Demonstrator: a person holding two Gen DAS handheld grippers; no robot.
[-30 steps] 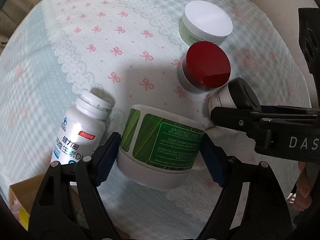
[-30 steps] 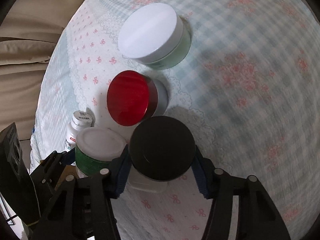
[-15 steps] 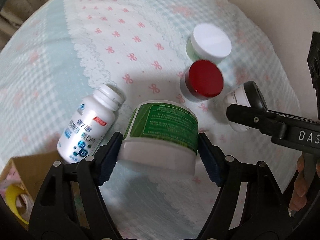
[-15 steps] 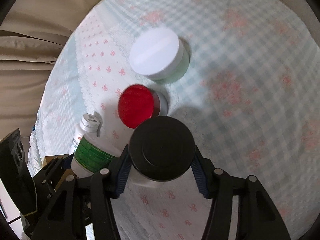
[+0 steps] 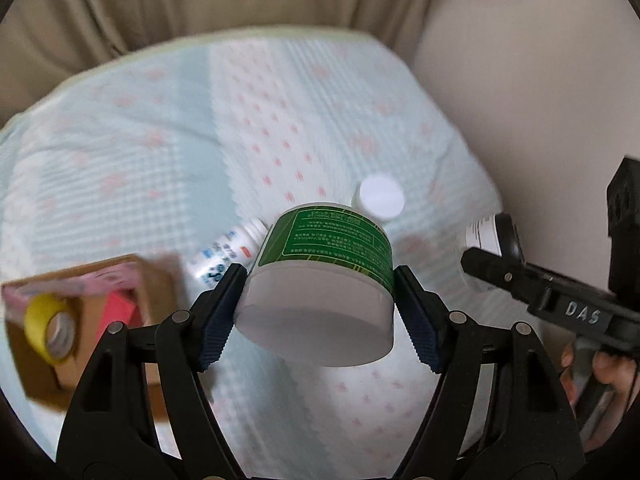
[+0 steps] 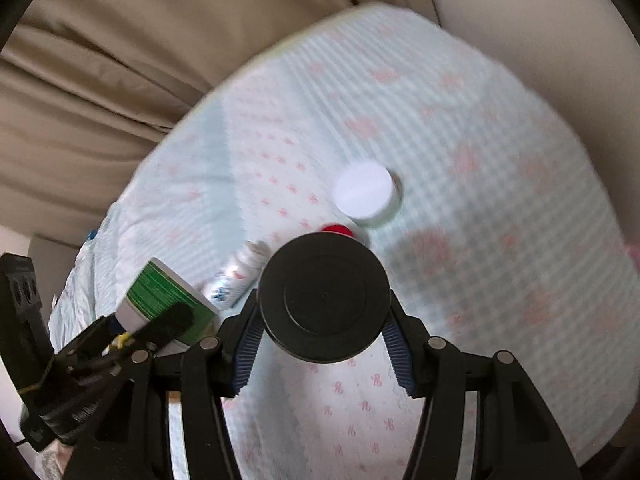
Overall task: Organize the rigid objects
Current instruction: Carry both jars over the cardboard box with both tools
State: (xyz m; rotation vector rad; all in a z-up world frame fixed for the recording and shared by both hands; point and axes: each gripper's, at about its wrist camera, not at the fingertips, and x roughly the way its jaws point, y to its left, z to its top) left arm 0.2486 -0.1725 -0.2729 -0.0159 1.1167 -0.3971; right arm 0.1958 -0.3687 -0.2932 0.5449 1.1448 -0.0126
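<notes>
- The left hand-held gripper [image 5: 320, 312] is clamped on a round white plastic tub with a green printed label [image 5: 324, 276]. Its blue ribbed pads [image 5: 219, 320] press the tub's two sides, and the tub is lifted clear above the cloth, tilted so its plain white base faces the camera.
- The right hand-held gripper [image 6: 322, 330] is clamped on a jar with a round black lid [image 6: 323, 298], also held up off the surface; the lid faces the right wrist camera and hides the body. In the left wrist view the same jar shows a pale, labelled body.
- Below both lies a pale blue checked cloth with pink bows [image 5: 160, 168]; what it covers cannot be told.
- On the cloth stands a white-lidded round jar [image 6: 365, 193]. Just beside it, nearer the camera, a red-lidded jar [image 6: 338, 230] peeks out behind the black lid.
- A white pill bottle with blue print [image 5: 228, 254] lies on its side on the cloth.
- At the left sits an open brown cardboard box [image 5: 80, 320] holding a yellow tape roll [image 5: 46, 328] and pink items.
- Beige curtains [image 6: 120, 60] hang behind.
- The whole scene is motion-blurred.
</notes>
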